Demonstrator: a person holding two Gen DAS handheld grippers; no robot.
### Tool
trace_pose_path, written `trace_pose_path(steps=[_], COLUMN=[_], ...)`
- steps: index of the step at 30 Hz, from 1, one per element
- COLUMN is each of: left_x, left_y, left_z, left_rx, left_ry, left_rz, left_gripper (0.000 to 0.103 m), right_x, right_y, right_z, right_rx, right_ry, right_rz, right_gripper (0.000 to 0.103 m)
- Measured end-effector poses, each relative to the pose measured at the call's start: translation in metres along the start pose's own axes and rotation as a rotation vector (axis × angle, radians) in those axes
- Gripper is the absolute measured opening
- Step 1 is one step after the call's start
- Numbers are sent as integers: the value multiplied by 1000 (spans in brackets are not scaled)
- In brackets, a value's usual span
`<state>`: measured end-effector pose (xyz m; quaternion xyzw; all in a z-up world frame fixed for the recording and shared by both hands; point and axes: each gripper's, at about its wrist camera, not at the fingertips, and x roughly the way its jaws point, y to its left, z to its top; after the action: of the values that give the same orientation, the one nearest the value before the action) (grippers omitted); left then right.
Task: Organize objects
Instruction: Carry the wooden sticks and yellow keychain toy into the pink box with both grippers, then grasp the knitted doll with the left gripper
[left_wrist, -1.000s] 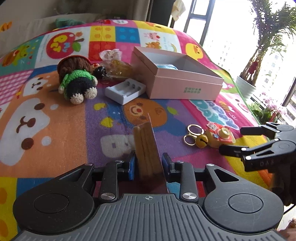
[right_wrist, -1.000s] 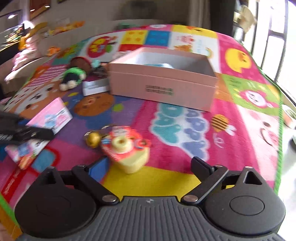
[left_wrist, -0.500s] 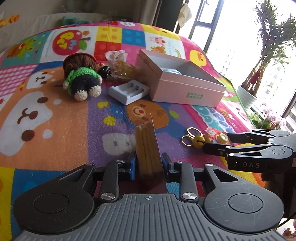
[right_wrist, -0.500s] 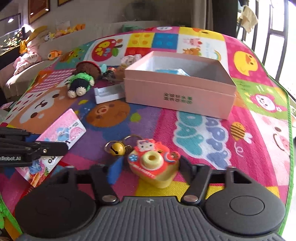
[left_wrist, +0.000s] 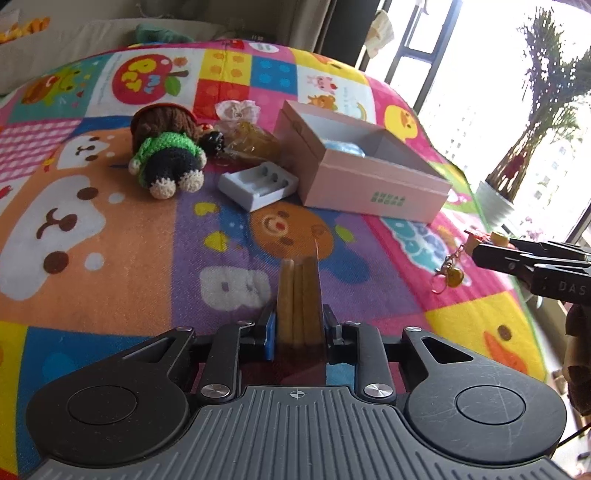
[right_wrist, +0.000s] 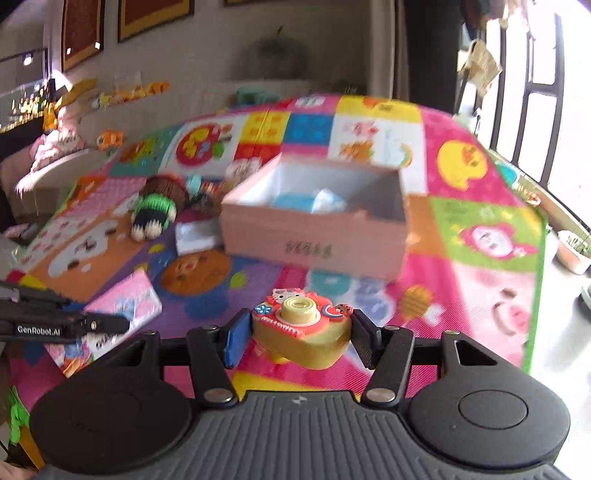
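My left gripper (left_wrist: 298, 325) is shut on a flat packet with brown sticks (left_wrist: 300, 299), pink-fronted in the right wrist view (right_wrist: 118, 306), held above the colourful play mat (left_wrist: 110, 236). My right gripper (right_wrist: 295, 336) is shut on a yellow and red toy camera keychain (right_wrist: 301, 326), lifted off the mat; its bell and rings (left_wrist: 450, 275) dangle below the gripper in the left wrist view. An open pink box (left_wrist: 364, 173) with a light blue item inside stands ahead; it also shows in the right wrist view (right_wrist: 317, 225).
A crocheted doll (left_wrist: 166, 155), a white plastic tray (left_wrist: 258, 184), a clear bag with yellow contents (left_wrist: 255, 144) and a small dark toy (left_wrist: 214, 140) lie left of the box. A potted plant (left_wrist: 532, 122) stands by the window at right.
My right gripper closed on the toy camera and lifted it off the mat, moving toward the pink box. My left gripper kept its packet and shifted slightly.
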<state>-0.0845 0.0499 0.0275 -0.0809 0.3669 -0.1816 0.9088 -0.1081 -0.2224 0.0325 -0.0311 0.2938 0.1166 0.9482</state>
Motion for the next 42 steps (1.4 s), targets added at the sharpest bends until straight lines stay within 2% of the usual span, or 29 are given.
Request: trace_pose_path(steps=[3, 6, 11, 12, 16, 18, 21, 24, 26, 29, 31, 35, 37, 40, 42], left_x=[-8, -10, 26, 41, 107, 135, 168, 186, 186, 172, 151, 98, 74, 46, 34], left_y=[-7, -16, -46, -52, -64, -75, -88, -84, -79, -75, -66, -38, -24, -9, 0], left_z=[23, 66, 139, 152, 183, 183, 171, 158, 155, 155, 153, 134, 119, 96, 85], left_rx=[35, 52, 70, 56, -111, -128, -110, -114, -111, -102, -131, -172, -161, -128, -116], left_ry=[-46, -114, -203, -206, -184, -178, -116, -52, -43, -65, -123, -212, -224, -227, -231], left_rz=[-18, -39, -59, -77, -168, -159, -51, -34, -49, -13, -11, -79, -83, -30, 3], left_gripper=[26, 26, 26, 26, 26, 26, 27, 28, 28, 29, 29, 29, 29, 29, 29], right_x=[-12, -20, -18, -16, -11, -10, -4, 2, 7, 9, 8, 2, 1, 9, 24], right_y=[-11, -19, -28, -29, -32, -36, -43, -50, -53, -55, -55, -55, -57, -59, -61], right_z=[9, 15, 16, 15, 15, 13, 10, 5, 3, 3, 4, 14, 29, 66, 99], right_rx=[17, 26, 62, 71, 91, 98, 106, 115, 127, 132, 124, 106, 95, 80, 89], right_ry=[-56, -105, -129, -126, -132, -136, -124, -107, -94, -90, -96, -114, -125, -153, -178], right_rz=[-8, -17, 6, 10, 19, 17, 10, -2, -10, -19, -28, -30, -21, -4, -20], right_gripper=[57, 56, 56, 56, 56, 56, 56, 56, 56, 56, 56, 56, 56, 51, 51])
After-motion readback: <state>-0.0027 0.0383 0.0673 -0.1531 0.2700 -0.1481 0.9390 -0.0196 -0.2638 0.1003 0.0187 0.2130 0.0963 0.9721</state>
